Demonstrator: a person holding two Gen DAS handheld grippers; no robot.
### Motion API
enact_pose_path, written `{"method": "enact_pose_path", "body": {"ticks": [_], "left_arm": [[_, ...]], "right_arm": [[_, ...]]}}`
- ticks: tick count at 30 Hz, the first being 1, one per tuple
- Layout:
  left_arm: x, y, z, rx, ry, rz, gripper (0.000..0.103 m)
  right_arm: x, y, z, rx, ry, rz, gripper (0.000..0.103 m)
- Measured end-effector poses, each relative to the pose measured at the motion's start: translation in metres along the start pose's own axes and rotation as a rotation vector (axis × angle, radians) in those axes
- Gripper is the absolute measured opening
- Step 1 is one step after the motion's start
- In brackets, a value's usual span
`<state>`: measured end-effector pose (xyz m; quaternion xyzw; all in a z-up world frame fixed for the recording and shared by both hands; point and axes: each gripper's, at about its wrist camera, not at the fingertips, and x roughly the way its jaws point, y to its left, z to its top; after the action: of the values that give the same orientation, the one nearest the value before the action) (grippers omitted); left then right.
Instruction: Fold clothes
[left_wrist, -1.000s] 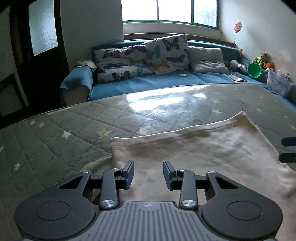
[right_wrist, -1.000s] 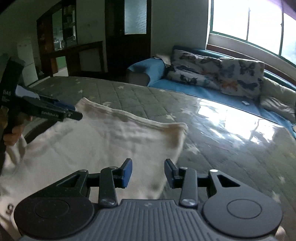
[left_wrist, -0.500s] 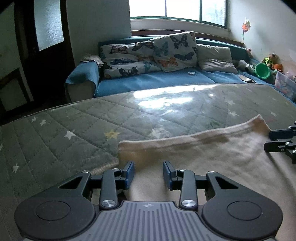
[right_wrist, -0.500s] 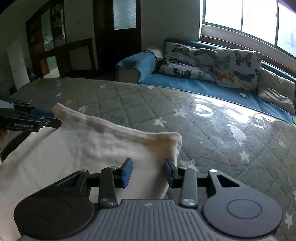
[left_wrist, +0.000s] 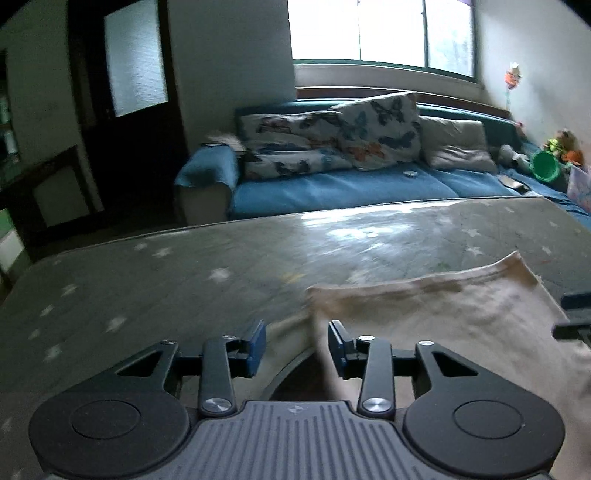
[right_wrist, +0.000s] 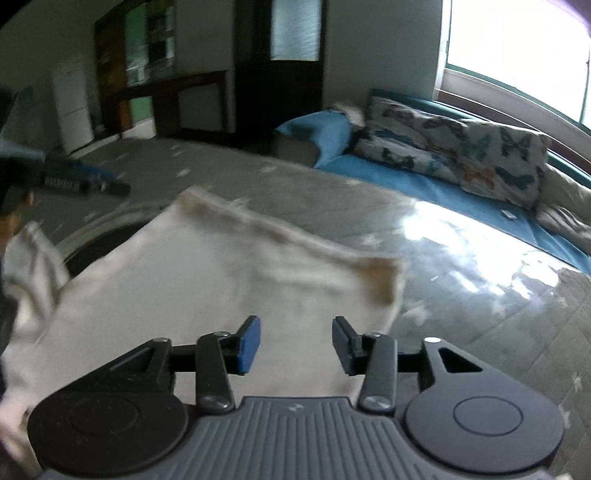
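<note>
Left wrist view
Cloth: cream garment (left_wrist: 436, 317), soft and creased, folded flat on the green star-quilted mattress (left_wrist: 184, 273); folded edge runs left to right.
Left gripper (left_wrist: 297, 343): jaws have just been opening, blue pads clear, cloth corner lying loose below the gap.

Right wrist view
Cloth: same garment (right_wrist: 207, 288), blurred, long edge slanting from upper left to lower right, brownish corner.
Right gripper (right_wrist: 295, 343): jaws have just been widening, nothing pinched, fabric beneath.
Beyond: blue sofa (right_wrist: 388, 173) with butterfly pillows (right_wrist: 461, 155).

Both the left gripper (left_wrist: 297, 347) and right gripper (right_wrist: 295, 345) have jaws just opening, empty.
</note>
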<state>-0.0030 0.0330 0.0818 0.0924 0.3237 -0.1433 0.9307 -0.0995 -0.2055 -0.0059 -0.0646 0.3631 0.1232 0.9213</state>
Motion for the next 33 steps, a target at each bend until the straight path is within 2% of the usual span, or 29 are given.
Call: {"method": "enact_pose_path", "body": {"ticks": [4,8,11,15,18,19,25,28,30,31,33], "left_arm": [[-0.034,0.030,-0.028,-0.058,-0.003,0.063,0.056],[-0.064,0.060,-0.062,-0.156,0.004,0.137,0.057],[-0.079,0.075,-0.084,-0.197,0.009,0.208,0.057],[-0.092,0.094,-0.107,-0.267,0.027,0.257,0.057],[-0.097,0.107,-0.119,-0.324,0.033,0.268,0.057],[-0.098,0.111,-0.123,-0.339,0.037,0.268,0.057],[-0.094,0.123,-0.134,-0.378,0.057,0.255,0.056],[-0.093,0.128,-0.135,-0.395,0.055,0.244,0.045],[-0.093,0.130,-0.136,-0.400,0.055,0.234,0.036],[-0.092,0.130,-0.136,-0.400,0.055,0.233,0.032],[-0.091,0.131,-0.135,-0.400,0.049,0.238,0.016]], "right_arm": [[-0.017,0.033,-0.019,-0.055,0.011,0.054,0.045],[-0.031,0.072,-0.026,-0.133,-0.005,0.112,0.045],[-0.038,0.110,-0.025,-0.209,-0.019,0.196,0.044],[-0.041,0.156,-0.025,-0.298,-0.023,0.300,0.043],[-0.038,0.192,-0.030,-0.379,-0.018,0.344,0.041],[-0.036,0.199,-0.032,-0.398,-0.016,0.347,0.037],[-0.033,0.216,-0.039,-0.429,0.006,0.346,0.028],[-0.033,0.214,-0.038,-0.414,0.013,0.342,0.014],[-0.034,0.213,-0.038,-0.408,0.017,0.337,0.013],[-0.034,0.213,-0.038,-0.404,0.017,0.336,0.008],[-0.034,0.211,-0.038,-0.399,0.013,0.335,0.005]]}}
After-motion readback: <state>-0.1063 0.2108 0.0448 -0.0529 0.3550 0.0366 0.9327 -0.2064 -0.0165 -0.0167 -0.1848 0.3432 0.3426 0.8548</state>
